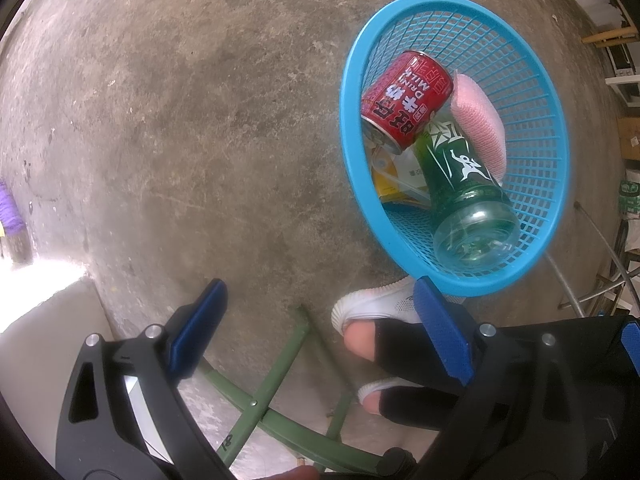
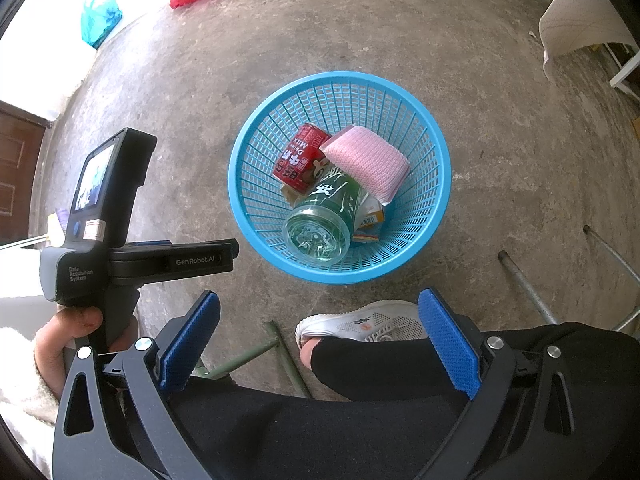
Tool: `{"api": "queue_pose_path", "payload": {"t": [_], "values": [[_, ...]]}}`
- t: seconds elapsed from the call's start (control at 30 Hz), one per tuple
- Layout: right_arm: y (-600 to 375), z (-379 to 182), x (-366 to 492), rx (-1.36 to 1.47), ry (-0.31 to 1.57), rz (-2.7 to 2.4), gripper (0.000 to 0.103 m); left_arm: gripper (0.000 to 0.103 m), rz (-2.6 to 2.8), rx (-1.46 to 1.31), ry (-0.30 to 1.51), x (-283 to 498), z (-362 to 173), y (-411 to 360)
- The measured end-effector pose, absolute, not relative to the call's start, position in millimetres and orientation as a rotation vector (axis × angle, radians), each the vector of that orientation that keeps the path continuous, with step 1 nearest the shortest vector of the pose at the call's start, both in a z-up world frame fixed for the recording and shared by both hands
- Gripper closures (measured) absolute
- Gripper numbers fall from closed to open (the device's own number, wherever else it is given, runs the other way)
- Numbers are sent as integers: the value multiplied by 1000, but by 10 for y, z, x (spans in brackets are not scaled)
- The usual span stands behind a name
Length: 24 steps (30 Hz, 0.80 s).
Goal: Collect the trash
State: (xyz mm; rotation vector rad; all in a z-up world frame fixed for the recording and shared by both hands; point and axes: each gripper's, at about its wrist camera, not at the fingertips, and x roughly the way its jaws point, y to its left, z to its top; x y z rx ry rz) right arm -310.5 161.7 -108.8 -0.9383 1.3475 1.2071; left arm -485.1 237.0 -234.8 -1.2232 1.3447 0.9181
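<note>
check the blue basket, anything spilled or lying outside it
Nothing stands out. The red milk can, green plastic bottle, pink sponge and wrappers all lie inside the blue mesh basket; the concrete floor beside it shows no spill.

Yellow packaging (image 1: pixel 386 176) mostly buried under red can (image 1: pixel 406 102) and green bottle (image 1: pixel 464 184), print unreadable. Purple object (image 1: pixel 7 208) cut off at left frame edge.

One basket (image 2: pixel 436 200), one can (image 2: pixel 298 158), one bottle (image 2: pixel 324 216), one sponge (image 2: pixel 368 164).
</note>
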Motion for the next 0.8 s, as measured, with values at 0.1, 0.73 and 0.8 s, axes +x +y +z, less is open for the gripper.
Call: {"api": "queue_pose_path", "payload": {"t": [0.1,0.73,0.8], "values": [[1614,-1087,-3104,-938,1347,1207,7,13,920,-1226,1345,-4854,-2345,2371],[1622,-1084,-3110,-938,1348,1208,7,13,920,-1229,1346,-4865,-2354,2360],[1623,-1086,-3110,-937,1349,1207,7,13,920,-1229,1346,-4867,-2354,2362]]}}
